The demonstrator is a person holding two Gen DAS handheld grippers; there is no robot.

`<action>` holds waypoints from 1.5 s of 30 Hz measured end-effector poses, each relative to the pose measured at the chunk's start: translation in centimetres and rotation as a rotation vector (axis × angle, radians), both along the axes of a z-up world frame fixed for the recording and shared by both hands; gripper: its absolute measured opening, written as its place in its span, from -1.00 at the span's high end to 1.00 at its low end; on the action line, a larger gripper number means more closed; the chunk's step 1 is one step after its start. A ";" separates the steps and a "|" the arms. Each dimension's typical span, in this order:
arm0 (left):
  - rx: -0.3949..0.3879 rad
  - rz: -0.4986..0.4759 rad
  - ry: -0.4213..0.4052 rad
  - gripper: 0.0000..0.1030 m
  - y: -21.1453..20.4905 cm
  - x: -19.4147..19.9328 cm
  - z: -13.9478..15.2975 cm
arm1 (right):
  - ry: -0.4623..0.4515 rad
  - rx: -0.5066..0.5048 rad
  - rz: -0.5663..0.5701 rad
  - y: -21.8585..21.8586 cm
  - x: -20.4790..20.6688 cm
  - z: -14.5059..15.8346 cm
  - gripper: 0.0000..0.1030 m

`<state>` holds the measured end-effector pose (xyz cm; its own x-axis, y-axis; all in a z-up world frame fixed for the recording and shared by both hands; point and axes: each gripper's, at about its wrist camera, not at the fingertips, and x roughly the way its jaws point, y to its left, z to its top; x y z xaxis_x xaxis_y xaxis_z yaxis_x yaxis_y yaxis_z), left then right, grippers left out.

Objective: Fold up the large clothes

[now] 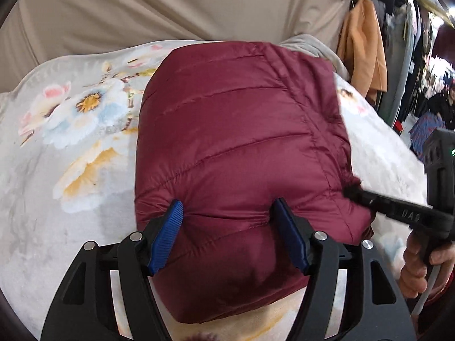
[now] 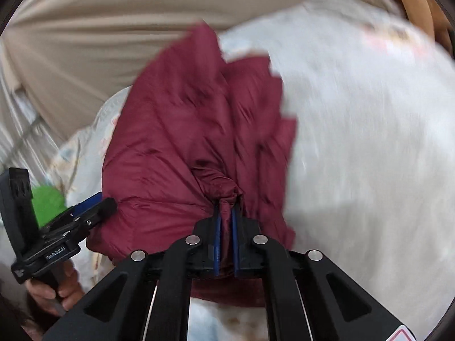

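A maroon quilted down jacket point(image 1: 241, 142) lies as a compact, puffy bundle on a bed covered by a pale floral blanket point(image 1: 71, 130), with a beige curtain point(image 1: 170, 5) hanging beyond the far edge. The jacket already looks doubled over on itself, so the folding seems well advanced.

The left tongs point(image 1: 227, 227) are spread wide, their blue pads straddling the near edge of the bundle; the padding bulges between them, but they are not clamped on it. The right tongs point(image 2: 226, 241) are pressed together, pinching a gathered wad of the jacket's fabric at its near right corner. The right wrist view is smeared with blur, so the exact layer caught there cannot be made out. In the left wrist view, the right tongs reach the jacket's right edge from the side, held by a bare hand point(image 1: 421, 264).

The step in hand looks like the last tidying or tucking of the bundle: the right side holds a loose corner while the left stands ready at the near edge. The next move probably calls for drawing that pinched corner in or over the top and pressing the stuffed fabric flat, since down filling tends to spring back. Clothes on a rack point(image 1: 366, 51) hang at the far right.
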<state>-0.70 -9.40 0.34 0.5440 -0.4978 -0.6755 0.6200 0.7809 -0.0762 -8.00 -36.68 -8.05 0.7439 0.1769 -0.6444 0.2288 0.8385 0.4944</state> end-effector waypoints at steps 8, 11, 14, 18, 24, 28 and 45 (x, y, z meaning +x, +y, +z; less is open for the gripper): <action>0.016 0.010 -0.009 -0.35 -0.7 0.0 -0.6 | -0.063 -0.039 -0.042 -1.3 -0.4 5.6 0.81; 0.022 0.012 -0.016 -0.36 -0.9 -0.1 -0.7 | -0.153 -0.101 -0.085 -2.2 0.9 9.1 0.44; 0.023 0.013 -0.016 -0.37 -0.9 -0.1 -0.7 | -0.145 -0.111 -0.089 -2.5 4.6 9.9 0.22; 0.016 0.016 0.000 -0.37 -0.9 0.1 -0.5 | -0.053 -0.111 -0.061 -2.1 9.5 8.4 0.57; 0.017 0.012 0.010 -0.37 -1.1 0.2 -0.5 | -0.095 -0.084 -0.108 -2.7 8.3 6.6 0.91; 0.030 0.009 -0.003 -0.41 -1.8 -0.1 -0.4 | 0.008 -0.094 -0.076 -2.2 9.8 2.6 0.91; 0.022 0.018 0.039 -0.43 -1.7 0.3 0.1 | 0.047 -0.284 -0.017 5.5 1.4 1.7 0.94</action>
<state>-0.38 -11.10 0.49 0.5261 -0.4729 -0.7068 0.6025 0.7938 -0.0827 -6.58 -31.17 -6.34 0.7136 -0.0274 -0.7000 0.2610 0.9377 0.2294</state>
